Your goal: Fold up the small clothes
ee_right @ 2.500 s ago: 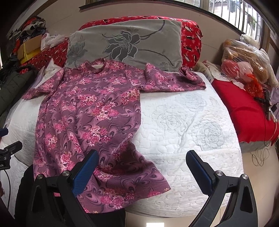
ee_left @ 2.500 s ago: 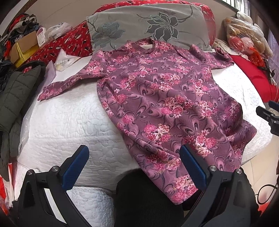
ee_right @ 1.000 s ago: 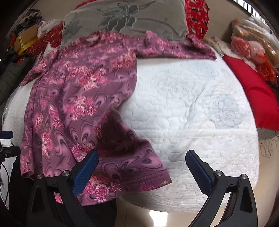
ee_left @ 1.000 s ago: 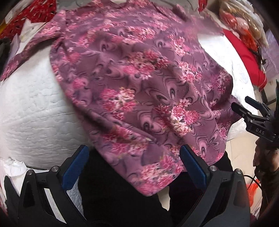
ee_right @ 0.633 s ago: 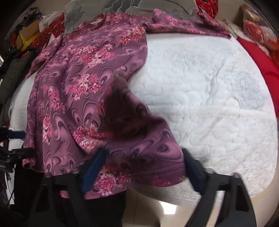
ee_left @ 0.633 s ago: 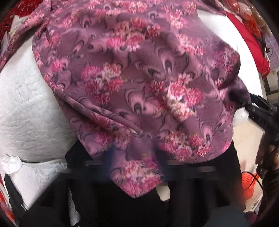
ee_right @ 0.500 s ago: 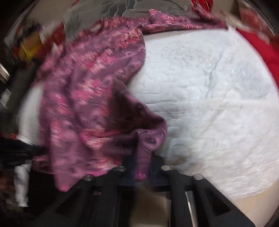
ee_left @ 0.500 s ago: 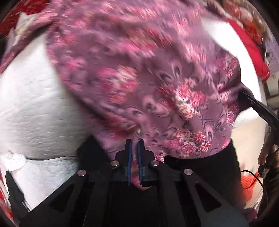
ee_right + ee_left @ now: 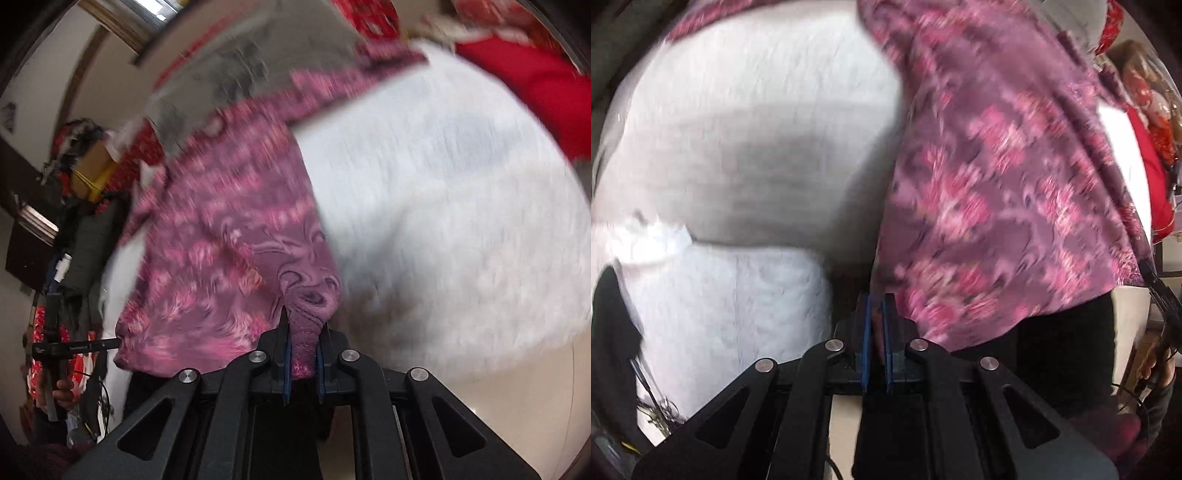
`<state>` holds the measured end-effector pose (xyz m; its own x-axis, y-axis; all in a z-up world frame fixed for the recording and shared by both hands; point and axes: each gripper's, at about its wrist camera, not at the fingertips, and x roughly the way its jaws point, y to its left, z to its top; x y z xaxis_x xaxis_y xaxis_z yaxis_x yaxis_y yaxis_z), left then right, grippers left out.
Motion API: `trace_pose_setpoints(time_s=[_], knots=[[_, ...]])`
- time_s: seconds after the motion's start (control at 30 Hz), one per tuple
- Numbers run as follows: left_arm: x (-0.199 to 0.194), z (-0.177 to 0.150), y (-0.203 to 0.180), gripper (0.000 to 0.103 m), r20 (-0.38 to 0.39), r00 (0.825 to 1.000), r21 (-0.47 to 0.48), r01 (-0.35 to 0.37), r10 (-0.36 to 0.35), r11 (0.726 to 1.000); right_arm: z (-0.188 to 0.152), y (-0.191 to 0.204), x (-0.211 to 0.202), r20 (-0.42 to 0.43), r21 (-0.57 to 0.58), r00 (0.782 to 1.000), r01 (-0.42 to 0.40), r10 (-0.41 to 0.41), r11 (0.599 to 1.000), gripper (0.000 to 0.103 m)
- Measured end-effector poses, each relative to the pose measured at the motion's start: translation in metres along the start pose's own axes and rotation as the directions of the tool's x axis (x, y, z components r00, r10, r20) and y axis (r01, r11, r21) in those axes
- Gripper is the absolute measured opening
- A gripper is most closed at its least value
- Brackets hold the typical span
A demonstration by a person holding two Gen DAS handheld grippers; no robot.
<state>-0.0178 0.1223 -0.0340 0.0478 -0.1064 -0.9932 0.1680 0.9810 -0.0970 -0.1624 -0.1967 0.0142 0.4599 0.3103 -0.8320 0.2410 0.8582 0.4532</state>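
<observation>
A purple top with pink flowers lies on a white quilted bed, its hem hanging off the near edge. My left gripper is shut on the hem's left corner; a strip of cloth shows between its blue pads. In the right wrist view the same floral top runs up to the pillows, and my right gripper is shut on a bunched fold of the hem's right corner. The left gripper shows there at the garment's far corner, held by a hand. Both views are motion-blurred.
A grey flowered pillow and red cushions sit at the head and right of the bed. Clutter, a box and dark clothing pile up on the left. Dark trousers show below the hem.
Both grippers went from wide open to shut on the hem corners. Both hands have since swung sideways, dragging the garment across the bed, and the views have rolled.
</observation>
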Motion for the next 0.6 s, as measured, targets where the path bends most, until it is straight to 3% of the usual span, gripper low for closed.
trace_pose_setpoints(time_s=[0.07,0.13,0.2,0.27,0.3,0.33,0.37,0.47,0.6], knots=[[0.003,-0.002,0.008,0.004,-0.004,1.0,-0.017,0.005,-0.005,1.0,-0.011,0.0,0.01,-0.046,-0.004,0.999,0.009,-0.009,1.0,0.009],[-0.006,0.002,0.017,0.004,0.031,0.999,-0.029,0.029,-0.028,0.999,-0.018,0.0,0.014,-0.099,-0.011,0.994,0.033,-0.034,0.999,0.01],[-0.022,0.012,0.024,0.006,0.089,0.995,-0.034,0.041,-0.038,0.999,-0.008,0.001,0.012,-0.101,-0.011,0.991,0.091,-0.091,0.996,0.016],[-0.038,0.028,0.025,0.014,0.141,0.988,-0.026,0.067,-0.063,0.997,0.01,-0.003,0.004,-0.059,0.013,0.989,0.133,-0.132,0.991,0.02],[-0.043,0.038,0.024,0.026,0.164,0.984,-0.023,0.072,-0.067,0.997,0.019,-0.004,0.0,-0.025,0.027,0.99,0.14,-0.139,0.99,0.022],[-0.045,0.05,0.023,0.04,0.181,0.981,-0.023,0.071,-0.066,0.997,0.031,-0.005,-0.004,0.013,0.045,0.99,0.142,-0.143,0.989,0.023],[-0.047,0.062,0.022,0.045,0.2,0.978,-0.023,0.07,-0.064,0.997,0.044,-0.004,-0.006,0.042,0.062,0.989,0.137,-0.14,0.989,0.027],[-0.05,0.122,0.02,0.048,0.247,0.967,-0.026,0.07,-0.062,0.997,0.078,0.004,0.003,0.096,0.068,0.988,0.111,-0.118,0.991,0.04],[-0.04,0.203,0.043,0.057,0.299,0.945,-0.153,0.182,-0.13,0.971,0.116,0.028,0.046,0.098,0.053,0.988,0.115,-0.12,0.992,0.044]])
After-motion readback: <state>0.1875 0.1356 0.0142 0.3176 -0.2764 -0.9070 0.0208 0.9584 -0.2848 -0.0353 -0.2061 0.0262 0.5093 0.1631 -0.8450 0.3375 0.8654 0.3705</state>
